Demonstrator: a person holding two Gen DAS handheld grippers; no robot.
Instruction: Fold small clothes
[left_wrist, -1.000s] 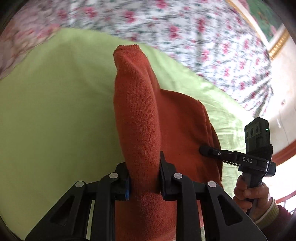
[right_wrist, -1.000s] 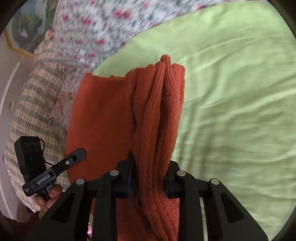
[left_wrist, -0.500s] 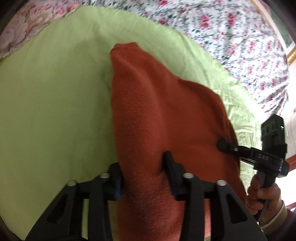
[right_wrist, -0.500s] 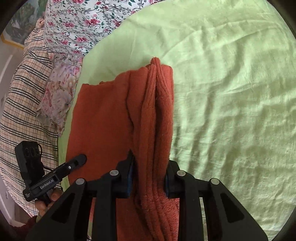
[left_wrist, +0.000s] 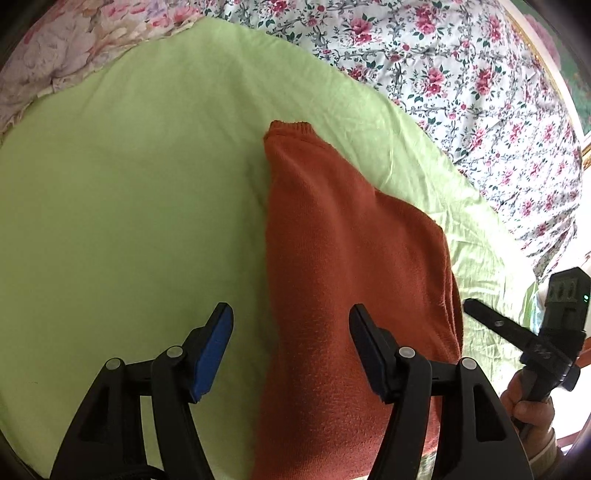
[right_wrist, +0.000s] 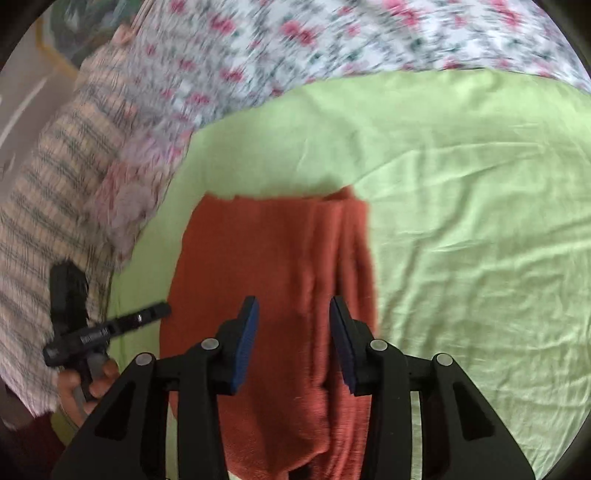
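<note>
A rust-orange knitted garment (left_wrist: 351, 266) lies folded on a light green sheet (left_wrist: 129, 192). It also shows in the right wrist view (right_wrist: 273, 266), with a ribbed folded edge on its right side. My left gripper (left_wrist: 291, 317) is open, its jaws wide apart above the garment's near-left edge, holding nothing. My right gripper (right_wrist: 293, 306) is open, its jaws apart over the garment's near end, holding nothing. Each gripper shows in the other's view, the right one (left_wrist: 532, 339) beside the garment's right edge, the left one (right_wrist: 107, 325) beside its left edge.
The green sheet (right_wrist: 461, 221) lies on a bed with a floral cover (left_wrist: 461, 74) beyond it. A checked fabric (right_wrist: 48, 192) and a pink floral pillow (left_wrist: 55, 51) lie at the sheet's edges. The right wrist view is blurred by motion.
Both grippers have opened and let go of the garment, which now lies flat on the sheet. Both grippers have pulled back from it.
</note>
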